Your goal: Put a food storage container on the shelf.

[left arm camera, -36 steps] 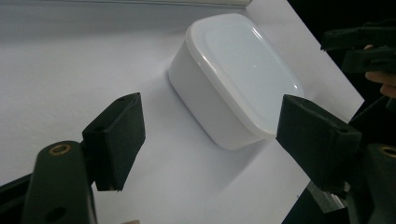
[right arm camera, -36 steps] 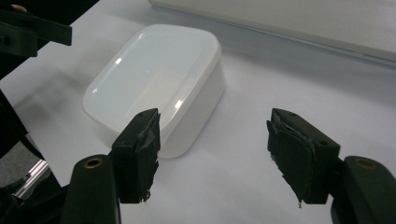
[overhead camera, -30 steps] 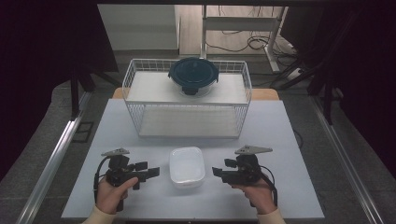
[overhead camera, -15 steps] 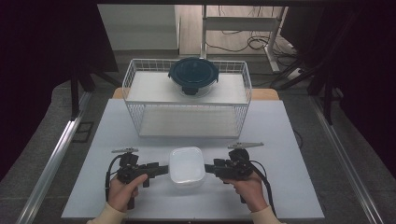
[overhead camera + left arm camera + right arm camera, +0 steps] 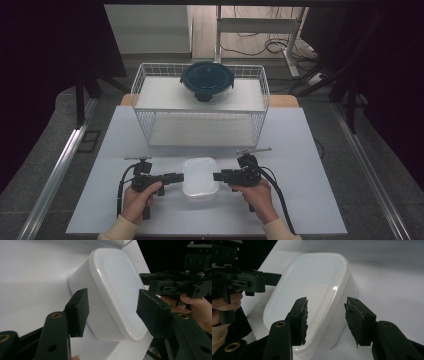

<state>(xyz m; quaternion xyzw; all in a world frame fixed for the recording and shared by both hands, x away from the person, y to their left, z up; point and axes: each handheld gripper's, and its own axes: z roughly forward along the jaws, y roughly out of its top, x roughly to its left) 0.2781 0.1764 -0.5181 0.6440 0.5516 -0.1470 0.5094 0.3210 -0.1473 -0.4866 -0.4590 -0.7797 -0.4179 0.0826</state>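
my left hand-held gripper (image 5: 176, 177) and right hand-held gripper (image 5: 220, 176) flank the white lidded box (image 5: 200, 178) on the bench (image 5: 310, 150), jaws just closing, still spread and not gripping its sides.

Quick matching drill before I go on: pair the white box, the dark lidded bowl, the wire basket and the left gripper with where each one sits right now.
Things:
1. white box
2. dark lidded bowl
3. wire basket
4. left gripper

Places:
A. at the box's left side, jaws open
B. far half of the table
C. near edge, between both grippers
D. on top of the basket

Pairs: 1-C, 2-D, 3-B, 4-A
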